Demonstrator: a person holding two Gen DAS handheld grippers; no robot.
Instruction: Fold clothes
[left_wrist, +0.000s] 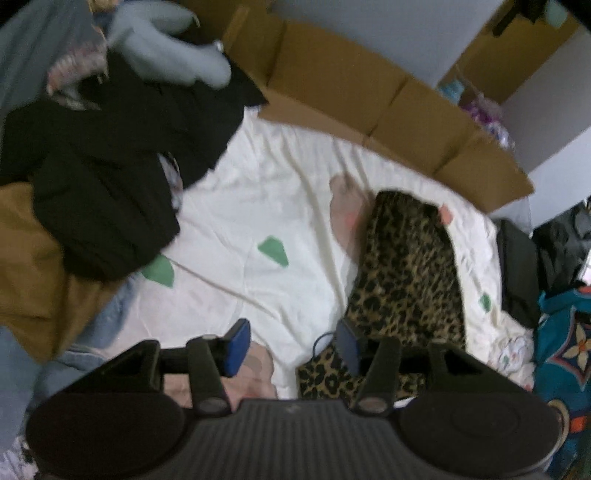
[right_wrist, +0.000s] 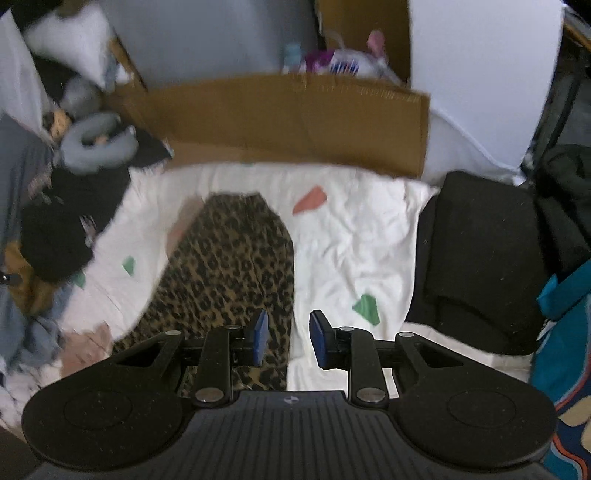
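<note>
A cream sheet (right_wrist: 354, 236) with green and coral patches, creased, covers the bed. Flattened brown cardboard (right_wrist: 280, 122) stands along its far edge. A folded leopard-print garment (right_wrist: 229, 266) lies lengthwise mid-sheet, beside a heap of dark clothes (left_wrist: 110, 177). Left tongs (left_wrist: 293, 345) and right tongs (right_wrist: 286, 338) hover over its near end, blue pads apart, empty.

Home bedroom: bed sheet (right_wrist: 354, 236), clothes pile (left_wrist: 110, 166), cardboard (right_wrist: 288, 118).

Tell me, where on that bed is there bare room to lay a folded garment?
Bare white sheet lies between the leopard-print garment and the folded black cloth, and between that garment and the black clothes heap. The heap's side is crowded.
</note>
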